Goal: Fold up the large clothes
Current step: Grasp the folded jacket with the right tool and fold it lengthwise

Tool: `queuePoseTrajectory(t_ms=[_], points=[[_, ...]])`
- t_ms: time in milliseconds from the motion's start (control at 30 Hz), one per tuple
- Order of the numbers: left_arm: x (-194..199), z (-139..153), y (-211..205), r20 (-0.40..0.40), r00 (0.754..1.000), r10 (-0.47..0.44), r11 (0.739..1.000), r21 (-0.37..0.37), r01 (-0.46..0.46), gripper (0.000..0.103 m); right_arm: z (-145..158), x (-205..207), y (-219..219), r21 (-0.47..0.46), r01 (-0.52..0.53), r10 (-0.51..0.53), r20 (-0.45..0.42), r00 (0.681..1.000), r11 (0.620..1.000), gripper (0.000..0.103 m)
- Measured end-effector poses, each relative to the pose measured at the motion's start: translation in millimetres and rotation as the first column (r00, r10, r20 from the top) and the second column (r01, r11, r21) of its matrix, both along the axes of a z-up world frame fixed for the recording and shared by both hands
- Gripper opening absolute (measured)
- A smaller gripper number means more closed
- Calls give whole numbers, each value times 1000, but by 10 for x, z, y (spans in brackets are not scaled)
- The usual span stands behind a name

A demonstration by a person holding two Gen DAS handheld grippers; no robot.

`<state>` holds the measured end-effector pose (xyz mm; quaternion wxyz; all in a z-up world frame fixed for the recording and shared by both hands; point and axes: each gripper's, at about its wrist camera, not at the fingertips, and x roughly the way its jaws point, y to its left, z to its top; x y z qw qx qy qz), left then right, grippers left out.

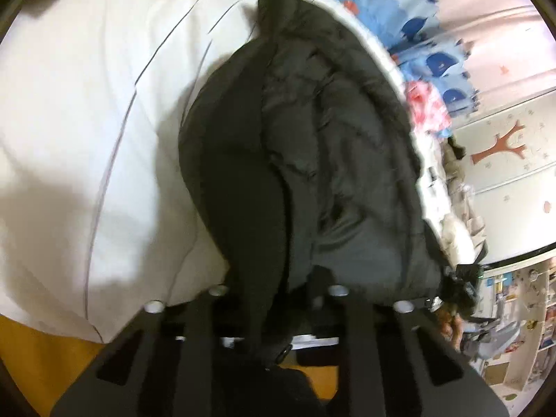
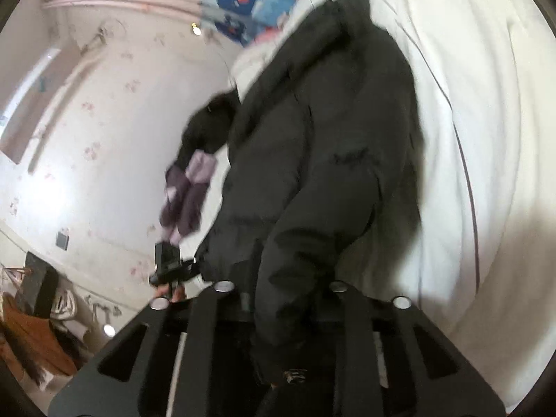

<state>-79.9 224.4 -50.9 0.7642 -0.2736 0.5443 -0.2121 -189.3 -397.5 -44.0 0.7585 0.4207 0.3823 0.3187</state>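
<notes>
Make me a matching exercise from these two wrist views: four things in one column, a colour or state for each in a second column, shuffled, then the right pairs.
Things:
1. jacket
2. bedding
3. left gripper
4. whale-print cloth

Colour or state:
A. white, with thin dark lines, spread under the garment
B. blue, with dark blue shapes, at the far edge of the bed
C. dark and puffy, lying lengthwise on the bed
D. shut on the near edge of the garment

Pairs: 1-C, 2-A, 3-D, 4-B

The right gripper is likewise shut on the jacket.
</notes>
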Motion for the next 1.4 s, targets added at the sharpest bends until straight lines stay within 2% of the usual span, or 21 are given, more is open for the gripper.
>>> queuePoseTrajectory(t_ms=[233, 400, 433, 500, 567, 633, 700, 733, 767, 833, 867, 900, 933, 967, 1100, 1167, 1233, 1300, 1333, 1367, 1400], points=[[-371, 943, -82, 204, 979, -8, 990, -137, 37, 9, 847, -319, -349, 135, 63, -93, 225, 970, 989, 11], [-946, 1392, -13, 285, 956, -68, 974, -188, 125, 9, 1191, -944, -612, 109, 71, -101, 300, 949, 992, 11], [-1097, 1416, -17, 290, 950, -113, 971, -172, 168, 9, 1221, -1081, -644, 88, 61, -85, 299, 950, 994, 12], [-1360, 1364, -16, 274, 932, -237, 955, -109, 276, 14, 1135, -1360, -722, 21, -34, 28, 238, 971, 999, 16], [-1641, 1148, 8, 189, 904, -383, 921, 1, 390, 24, 925, -1622, -864, -117, -40, 54, 118, 992, 992, 31], [-1841, 918, 172, 87, 913, -398, 916, 81, 392, 28, 668, -1854, -1195, -194, 50, -56, -27, 998, 980, 44], [-1966, 748, 553, -4, 943, -333, 930, 160, 330, 28, 643, -1985, -1498, -236, 175, -194, -57, 979, 956, 48], [-1956, 746, 688, -19, 958, -285, 941, 188, 283, 28, 675, -1988, -1577, -234, 206, -223, -48, 974, 950, 50], [-1882, 791, 894, -23, 979, -201, 956, 214, 201, 29, 793, -1912, -1611, -244, 233, -244, -13, 970, 941, 51], [-1703, 989, 1067, 45, 993, -110, 974, 202, 98, 35, 1014, -1641, -1474, -287, 233, -228, 52, 972, 929, 64], [-1552, 1141, 1051, 119, 990, -79, 980, 191, 56, 50, 1150, -1362, -1305, -309, 221, -201, 97, 975, 925, 67], [-1396, 1268, 925, 186, 980, -70, 982, 184, 35, 66, 1249, -1063, -1121, -333, 218, -186, 127, 974, 917, 74], [-1202, 1372, 770, 248, 967, -62, 984, 178, 18, 72, 1305, -837, -976, -352, 213, -174, 139, 975, 911, 80], [-986, 1456, 573, 318, 947, -43, 987, 162, -9, 76, 1352, -468, -726, -383, 195, -148, 148, 978, 903, 81], [-65, 1453, -306, 387, 921, -37, 996, 89, 3, 76, 1313, 843, 203, -501, 119, -46, 155, 987, 857, 81], [404, 1347, -738, 399, 917, -19, 998, 68, -9, 76, 1211, 1403, 553, -576, 102, -15, 154, 988, 811, 81], [805, 1190, -1112, 407, 913, -9, 996, 86, -28, 76, 1000, 1759, 756, -642, 87, -10, 123, 992, 762, 81], [1050, 973, -1310, 401, 916, -12, 991, 128, -43, 76, 600, 2047, 752, -711, 74, -48, 56, 997, 700, 81], [1248, 744, -1405, 368, 930, -9, 983, 174, -60, 76, 374, 2152, 712, -743, 57, -86, 0, 996, 666, 80], [1359, 571, -1482, 326, 945, -11, 974, 216, -64, 76, 59, 2220, 614, -736, 22, -102, -64, 993, 677, 79], [1508, 274, -1506, 252, 968, -11, 966, 253, -55, 76, -39, 2204, 573, -727, 20, -99, -66, 993, 686, 79]])
